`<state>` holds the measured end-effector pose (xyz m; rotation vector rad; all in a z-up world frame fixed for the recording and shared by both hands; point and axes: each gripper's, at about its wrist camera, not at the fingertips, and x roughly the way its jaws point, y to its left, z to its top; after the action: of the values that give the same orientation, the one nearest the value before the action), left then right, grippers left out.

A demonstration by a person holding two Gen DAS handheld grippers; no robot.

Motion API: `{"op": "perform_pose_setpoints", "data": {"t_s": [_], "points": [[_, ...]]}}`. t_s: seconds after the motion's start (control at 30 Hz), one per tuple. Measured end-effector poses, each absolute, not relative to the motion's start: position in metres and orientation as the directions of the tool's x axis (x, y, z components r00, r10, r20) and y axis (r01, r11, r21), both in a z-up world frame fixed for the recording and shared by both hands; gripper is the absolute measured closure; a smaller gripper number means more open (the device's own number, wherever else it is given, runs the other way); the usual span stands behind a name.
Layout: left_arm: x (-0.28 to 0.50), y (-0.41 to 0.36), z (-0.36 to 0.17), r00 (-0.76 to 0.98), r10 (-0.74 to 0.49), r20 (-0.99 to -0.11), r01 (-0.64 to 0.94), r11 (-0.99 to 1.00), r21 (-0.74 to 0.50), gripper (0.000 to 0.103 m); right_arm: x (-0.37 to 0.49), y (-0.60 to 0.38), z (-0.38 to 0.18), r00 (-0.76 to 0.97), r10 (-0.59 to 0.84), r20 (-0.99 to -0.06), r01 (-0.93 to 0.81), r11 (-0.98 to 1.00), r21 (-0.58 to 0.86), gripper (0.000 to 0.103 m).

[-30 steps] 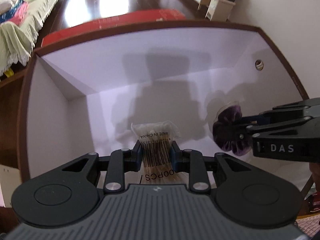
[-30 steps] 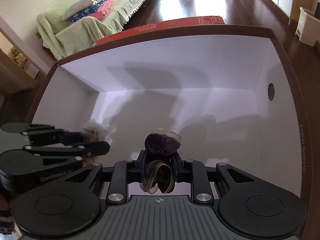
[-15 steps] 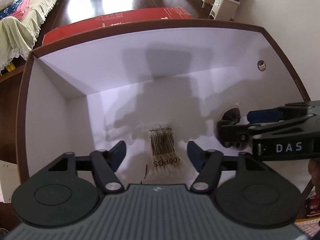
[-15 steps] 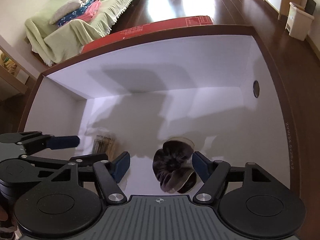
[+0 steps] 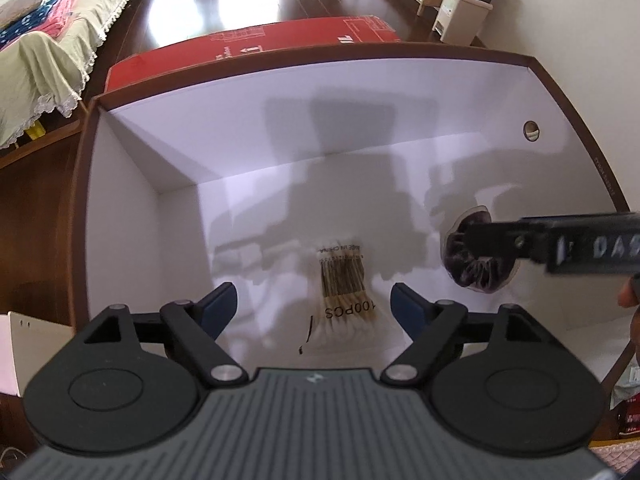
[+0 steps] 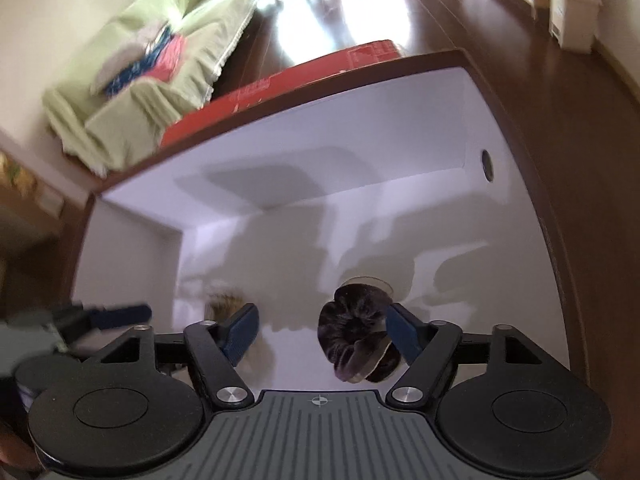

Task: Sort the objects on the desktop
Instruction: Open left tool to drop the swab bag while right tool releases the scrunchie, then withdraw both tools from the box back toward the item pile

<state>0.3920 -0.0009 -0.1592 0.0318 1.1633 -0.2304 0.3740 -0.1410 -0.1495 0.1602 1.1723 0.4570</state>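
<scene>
A clear pack of cotton swabs (image 5: 346, 288) with a barcode lies flat on the white floor of a brown-rimmed box (image 5: 280, 152). My left gripper (image 5: 314, 306) hangs open above it, fingers spread to either side, touching nothing. A dark purple scrunchie (image 6: 358, 334) rests on the box floor to the right; in the left wrist view the scrunchie (image 5: 476, 270) is partly hidden by the other gripper's finger. My right gripper (image 6: 322, 330) is open over it, with the scrunchie close to its right finger. The swab pack (image 6: 224, 302) shows blurred at its left.
The box's white walls (image 6: 360, 128) rise on all sides, with a round hole (image 6: 487, 162) in the right wall. A red carton (image 5: 256, 46) lies behind the box. A green-covered sofa (image 6: 160, 64) and a small white bin (image 5: 460, 14) stand on the dark wood floor.
Both grippers opened and let go: the swab pack and the scrunchie now lie on the box floor. Both grippers have drawn back and up; the right view is swinging.
</scene>
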Motion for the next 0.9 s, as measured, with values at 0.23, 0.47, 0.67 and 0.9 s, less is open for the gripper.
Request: {"op": "perform_pose_setpoints", "data": {"t_s": [0.23,0.47,0.67,0.9], "points": [[0.381,-0.001,-0.145,0.384,-0.159,-0.909,0.200,0.976,-0.086,0.022,0.361,-0.155,-0.132,0.321,0.423,-0.847,-0.260,0.900,0.350,0.022],[0.365,-0.003,-0.125,0.411,-0.147,-0.900,0.208,0.976,-0.065,0.022,0.338,-0.160,-0.122,0.297,0.405,-0.865,-0.285,0.902,0.324,0.022],[0.352,-0.002,-0.110,0.433,-0.120,-0.893,0.207,0.978,-0.031,0.022,0.328,-0.149,-0.121,0.298,0.386,-0.873,-0.295,0.907,0.301,0.022],[0.337,0.000,-0.094,0.446,-0.113,-0.888,0.202,0.979,-0.024,0.020,0.312,-0.144,-0.102,0.326,0.396,-0.858,-0.341,0.896,0.283,0.022]]}}
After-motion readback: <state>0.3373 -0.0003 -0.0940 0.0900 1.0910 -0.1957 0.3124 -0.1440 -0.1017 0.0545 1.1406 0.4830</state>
